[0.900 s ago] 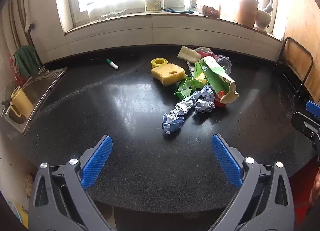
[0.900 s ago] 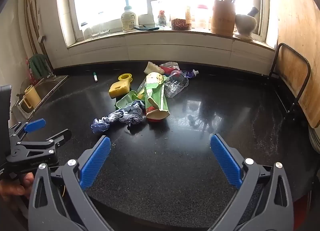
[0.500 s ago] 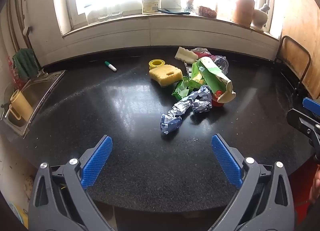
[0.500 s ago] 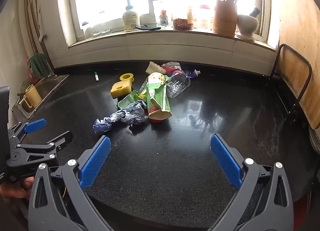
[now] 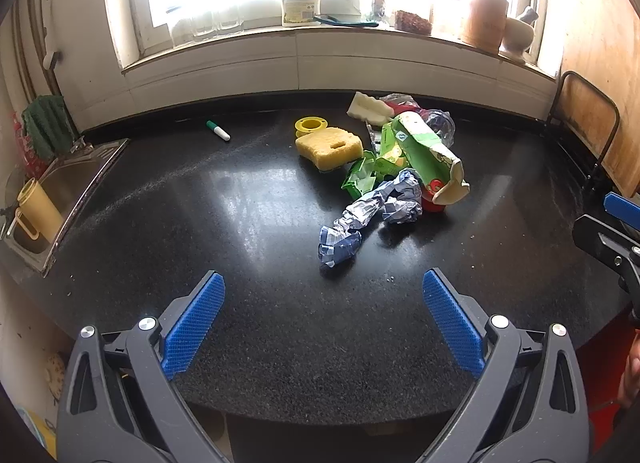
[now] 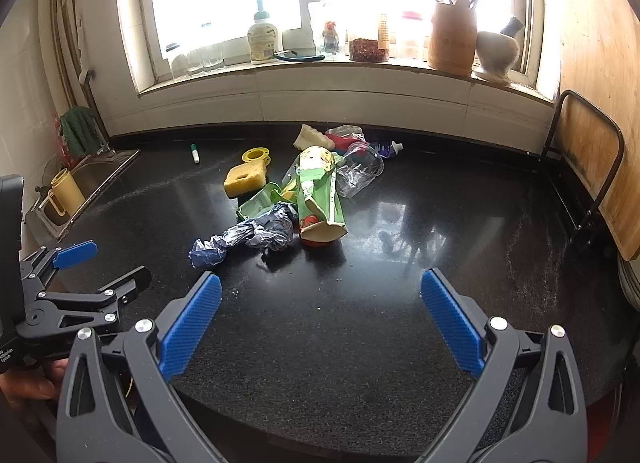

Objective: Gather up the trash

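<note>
A heap of trash lies on the black counter (image 5: 200,223): a crumpled blue wrapper (image 5: 372,215) (image 6: 248,237) nearest me, a green carton (image 5: 424,155) (image 6: 318,191), a crushed clear bottle (image 6: 360,171) and a white foam piece (image 5: 366,109) behind. My left gripper (image 5: 323,303) hangs open above the counter's front edge, short of the wrapper, nothing between its blue pads. My right gripper (image 6: 320,301) is open too, to the right of the heap and well short of it. Each gripper shows at the edge of the other's view.
A yellow sponge (image 5: 330,147) and yellow ring (image 5: 310,126) sit left of the heap, a green-capped marker (image 5: 218,131) further left. A sink (image 5: 68,187) with a yellow mug (image 5: 36,211) is at far left. Bottles and jars line the windowsill (image 6: 360,63); a metal rack (image 6: 588,167) stands right.
Both views have tilted slightly, so the heap sits a little lower in the right view and higher in the left. Nothing on the counter has moved; both grippers stay open.
</note>
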`<state>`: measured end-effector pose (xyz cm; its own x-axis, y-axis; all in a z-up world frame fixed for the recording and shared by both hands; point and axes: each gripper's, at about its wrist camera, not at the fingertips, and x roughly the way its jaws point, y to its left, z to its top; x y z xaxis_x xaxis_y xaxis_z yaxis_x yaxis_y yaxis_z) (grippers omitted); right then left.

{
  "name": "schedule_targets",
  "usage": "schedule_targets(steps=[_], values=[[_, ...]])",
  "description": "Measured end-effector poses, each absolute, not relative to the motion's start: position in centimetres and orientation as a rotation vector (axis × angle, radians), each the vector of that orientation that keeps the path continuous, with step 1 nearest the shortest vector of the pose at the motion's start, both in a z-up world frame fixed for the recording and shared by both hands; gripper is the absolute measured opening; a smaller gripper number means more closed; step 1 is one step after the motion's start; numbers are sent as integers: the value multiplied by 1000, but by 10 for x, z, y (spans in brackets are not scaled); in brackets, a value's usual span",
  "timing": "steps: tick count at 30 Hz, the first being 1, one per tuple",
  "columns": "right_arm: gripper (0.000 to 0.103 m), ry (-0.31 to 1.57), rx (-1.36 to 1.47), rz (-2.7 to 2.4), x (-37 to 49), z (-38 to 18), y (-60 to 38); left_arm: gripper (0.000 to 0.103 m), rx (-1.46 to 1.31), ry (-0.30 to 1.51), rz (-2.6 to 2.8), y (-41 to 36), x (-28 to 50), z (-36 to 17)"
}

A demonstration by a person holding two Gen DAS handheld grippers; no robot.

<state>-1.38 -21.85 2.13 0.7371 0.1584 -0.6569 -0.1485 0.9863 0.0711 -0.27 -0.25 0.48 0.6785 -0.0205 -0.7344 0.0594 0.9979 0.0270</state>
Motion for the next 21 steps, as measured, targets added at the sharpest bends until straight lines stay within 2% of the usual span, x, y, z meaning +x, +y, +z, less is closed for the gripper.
schedule_targets(steps=[21], values=[[97,723,13,171,-14,22,-219,96,53,822,-52,-4,-6,5]])
